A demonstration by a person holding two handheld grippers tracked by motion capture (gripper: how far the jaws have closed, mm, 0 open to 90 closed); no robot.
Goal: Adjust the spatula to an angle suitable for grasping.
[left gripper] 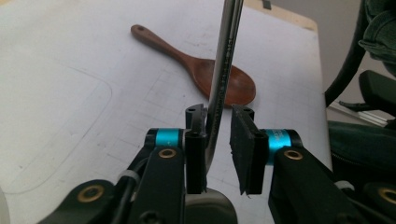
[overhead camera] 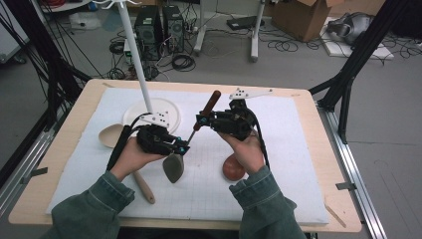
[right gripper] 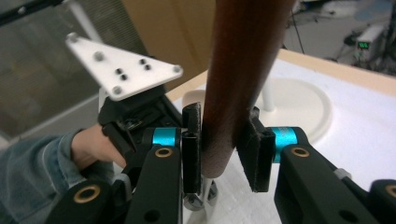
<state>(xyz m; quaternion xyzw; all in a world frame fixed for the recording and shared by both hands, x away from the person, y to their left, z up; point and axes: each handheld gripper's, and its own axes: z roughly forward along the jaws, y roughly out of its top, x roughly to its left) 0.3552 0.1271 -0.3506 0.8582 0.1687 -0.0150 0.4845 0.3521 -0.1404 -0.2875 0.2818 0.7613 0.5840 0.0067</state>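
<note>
A utensil with a brown wooden handle (overhead camera: 213, 99), a thin metal shaft (overhead camera: 191, 134) and a grey spoon-like head (overhead camera: 173, 168) is held tilted above the white mat. My right gripper (overhead camera: 201, 121) is shut on the lower end of the handle (right gripper: 238, 70), which stands between its pads (right gripper: 223, 126). My left gripper (overhead camera: 183, 148) sits around the shaft (left gripper: 226, 46) just above the head. Its jaws (left gripper: 218, 121) stand open: the shaft rests against one pad (left gripper: 196, 135), with a small gap to the other.
A dark red-brown wooden spoon (left gripper: 224, 81) lies on the mat (overhead camera: 278, 149) below my right hand. A pale wooden spoon (overhead camera: 112, 134) lies at the left. A white stand with a round base (overhead camera: 164, 107) and a thin pole (overhead camera: 134, 45) rises behind the grippers.
</note>
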